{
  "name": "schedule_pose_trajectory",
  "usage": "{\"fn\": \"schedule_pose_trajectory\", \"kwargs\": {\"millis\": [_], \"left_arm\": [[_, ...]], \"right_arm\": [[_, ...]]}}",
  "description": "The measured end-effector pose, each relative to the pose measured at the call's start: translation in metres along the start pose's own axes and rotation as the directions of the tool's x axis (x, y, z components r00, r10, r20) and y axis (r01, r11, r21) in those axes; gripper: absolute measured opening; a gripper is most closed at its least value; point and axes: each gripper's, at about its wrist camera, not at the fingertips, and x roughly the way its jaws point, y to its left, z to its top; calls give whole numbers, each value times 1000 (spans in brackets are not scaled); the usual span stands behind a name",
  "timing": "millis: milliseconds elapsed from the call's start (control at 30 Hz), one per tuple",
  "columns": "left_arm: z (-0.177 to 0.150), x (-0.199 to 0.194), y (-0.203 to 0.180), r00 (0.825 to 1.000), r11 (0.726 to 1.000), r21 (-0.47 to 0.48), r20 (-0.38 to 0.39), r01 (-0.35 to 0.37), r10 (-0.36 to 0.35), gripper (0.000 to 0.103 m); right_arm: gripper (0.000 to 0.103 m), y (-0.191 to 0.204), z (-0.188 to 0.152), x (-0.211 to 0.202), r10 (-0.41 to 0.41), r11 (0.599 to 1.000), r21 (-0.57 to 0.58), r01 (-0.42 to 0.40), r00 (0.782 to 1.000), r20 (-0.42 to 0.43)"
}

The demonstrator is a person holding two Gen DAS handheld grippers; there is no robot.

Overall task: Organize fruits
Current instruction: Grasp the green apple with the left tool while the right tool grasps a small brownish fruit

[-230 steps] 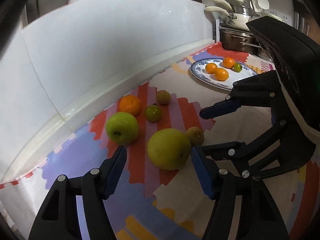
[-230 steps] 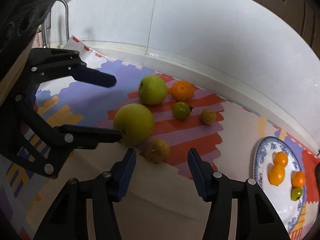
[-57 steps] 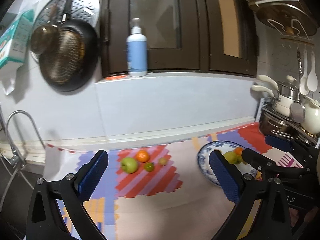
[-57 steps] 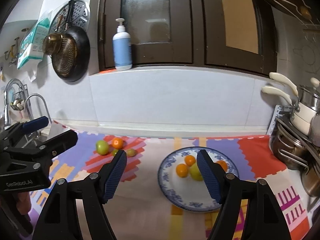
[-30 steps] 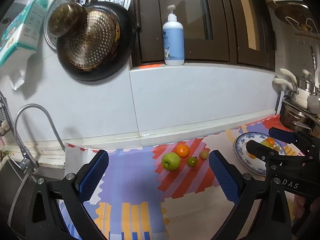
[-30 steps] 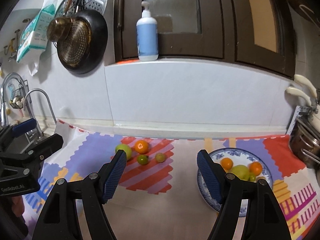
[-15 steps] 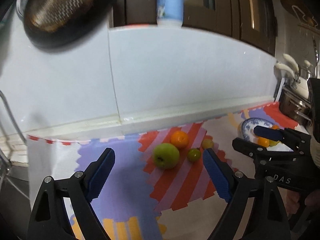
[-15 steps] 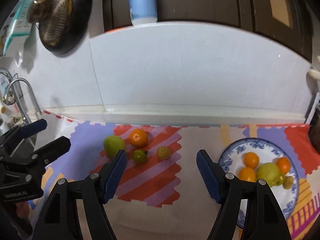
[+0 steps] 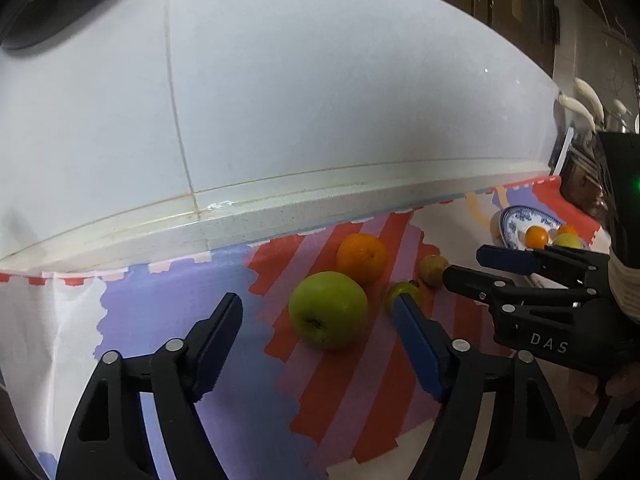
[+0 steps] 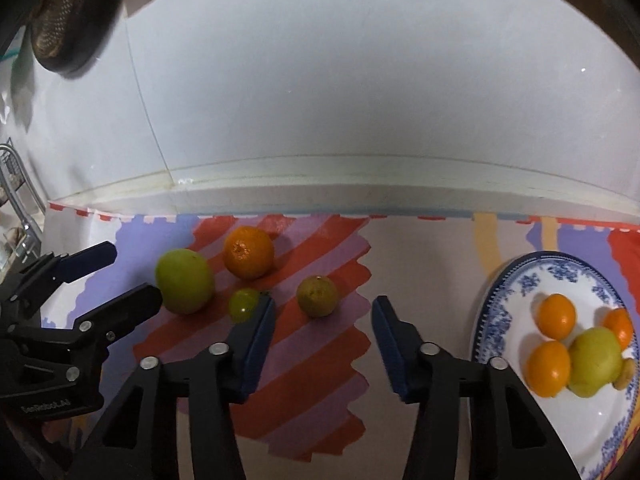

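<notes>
A green apple (image 9: 328, 310) lies on the striped mat, between and just ahead of the tips of my left gripper (image 9: 318, 302). The jaws are closing and the pads are clear of it. Behind it sit an orange (image 9: 362, 258) and a small green fruit (image 9: 402, 292). A small yellow-brown fruit (image 10: 317, 296) lies just ahead of my right gripper (image 10: 323, 300), whose jaws are closing without touching it. The apple (image 10: 184, 281) and the left gripper (image 10: 134, 272) show at the left of the right wrist view. The blue-and-white plate (image 10: 500, 292) at the right holds several fruits.
A white tiled wall and a raised ledge (image 10: 320, 184) run right behind the fruits. A dark pan (image 10: 68, 20) hangs at the upper left and a tap (image 10: 16, 200) stands at the left edge. Pots with white handles (image 9: 580, 96) stand beyond the plate.
Both grippers have come down and forward toward the fruit cluster, which now looks much larger. Both pairs of jaws have narrowed. The fruits have not moved.
</notes>
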Motion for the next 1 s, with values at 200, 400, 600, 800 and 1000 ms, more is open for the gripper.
{"fn": "schedule_pose_trajectory", "kwargs": {"millis": [200,400,600,800,1000], "left_arm": [[-1,17,3,999,1000,-12,-42,18,-19,67],[1,30,5,995,998,-41,-81,53,-56,59],[2,35,3,994,998,-42,-94,53,-57,50],[2,34,1,995,999,-33,-91,41,-44,49],[3,17,-3,998,1000,-23,-60,18,-20,49]], "right_arm": [[44,0,2,17,25,1000,-9,-25,999,-40],[39,1,4,27,33,999,-29,-35,998,-55],[31,1,5,35,42,998,-36,-44,996,-74],[29,1,5,35,43,998,-42,-46,996,-72],[29,8,7,17,50,997,-59,-52,998,-30]]}}
